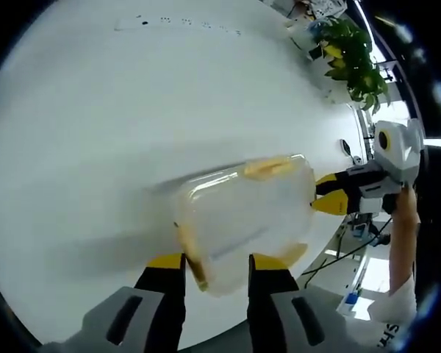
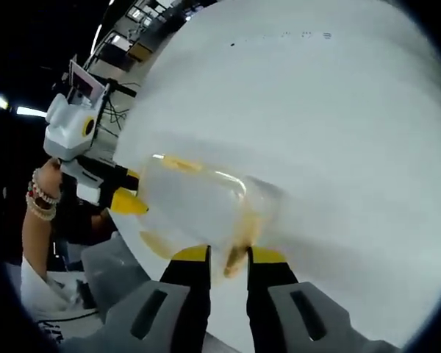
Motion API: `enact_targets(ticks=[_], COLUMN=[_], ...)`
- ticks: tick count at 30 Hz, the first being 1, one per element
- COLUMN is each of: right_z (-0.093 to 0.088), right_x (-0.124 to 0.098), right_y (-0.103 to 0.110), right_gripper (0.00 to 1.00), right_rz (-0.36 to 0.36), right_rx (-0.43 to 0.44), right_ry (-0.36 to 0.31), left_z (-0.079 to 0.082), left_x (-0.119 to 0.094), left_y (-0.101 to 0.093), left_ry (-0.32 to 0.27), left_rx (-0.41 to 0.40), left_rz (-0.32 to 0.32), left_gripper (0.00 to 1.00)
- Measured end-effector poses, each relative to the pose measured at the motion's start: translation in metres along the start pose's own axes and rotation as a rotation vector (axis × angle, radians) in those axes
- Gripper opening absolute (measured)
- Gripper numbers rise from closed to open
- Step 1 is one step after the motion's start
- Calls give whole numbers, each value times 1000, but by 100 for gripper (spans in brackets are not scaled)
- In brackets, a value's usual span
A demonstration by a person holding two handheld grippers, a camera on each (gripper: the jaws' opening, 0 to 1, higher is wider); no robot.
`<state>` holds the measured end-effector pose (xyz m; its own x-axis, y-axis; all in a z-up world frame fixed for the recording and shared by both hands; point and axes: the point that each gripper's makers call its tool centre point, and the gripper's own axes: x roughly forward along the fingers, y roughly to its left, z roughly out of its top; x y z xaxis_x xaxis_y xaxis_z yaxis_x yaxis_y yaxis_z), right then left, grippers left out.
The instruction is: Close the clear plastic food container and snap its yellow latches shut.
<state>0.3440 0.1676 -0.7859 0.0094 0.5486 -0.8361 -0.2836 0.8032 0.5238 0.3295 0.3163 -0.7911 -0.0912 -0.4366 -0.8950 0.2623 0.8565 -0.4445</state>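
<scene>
The clear plastic container [image 1: 242, 217], lid on, lies blurred over the white table [image 1: 95, 110] between both grippers. My left gripper [image 1: 218, 262] stands open, its yellow-tipped jaws astride the near end, with a yellow latch [image 1: 193, 261] just inside the left jaw. Another latch [image 1: 268, 168] shows on the far long side. The right gripper [image 1: 331, 193] touches the far end from the right. In the right gripper view the container [image 2: 198, 198] reaches down to my right gripper [image 2: 230, 256], whose jaws sit narrow on an end latch [image 2: 235, 261]. The left gripper [image 2: 126, 193] meets the opposite end.
A potted green plant [image 1: 353, 51] stands beyond the table's far right edge. The person's forearm [image 1: 404, 243] and a wrist with bead bracelets [image 2: 40, 198] show behind the grippers. Cables and floor lie past the table edge [image 1: 345, 250].
</scene>
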Motion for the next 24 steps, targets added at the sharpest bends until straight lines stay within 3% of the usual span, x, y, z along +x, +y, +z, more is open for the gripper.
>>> enact_targets(ticks=[1,2,3,15,17,24], right_z=[-1,-8,2,9,8,2], right_x=[0,-4,1,3,3,2], right_y=[0,0,-2,2,4,9], right_gripper=[13,11,11,13,13,14], right_rz=[3,-14,14,-16,-31,-42], right_rx=[0,91,14,-31,-57,-82], right_ry=[0,38,-2,-2,-2,2], left_z=[0,0,0,2,4,4], left_x=[0,-1,-3,-9,-9,-7], left_y=[0,0,1,3,1,0], left_ry=[1,5,1,-9,-25,-37], left_rx=[-1,-5,-4,11,62,60], left_rz=[0,-1,-4,-3,15,15], left_gripper=[25,25,25,26,27,27])
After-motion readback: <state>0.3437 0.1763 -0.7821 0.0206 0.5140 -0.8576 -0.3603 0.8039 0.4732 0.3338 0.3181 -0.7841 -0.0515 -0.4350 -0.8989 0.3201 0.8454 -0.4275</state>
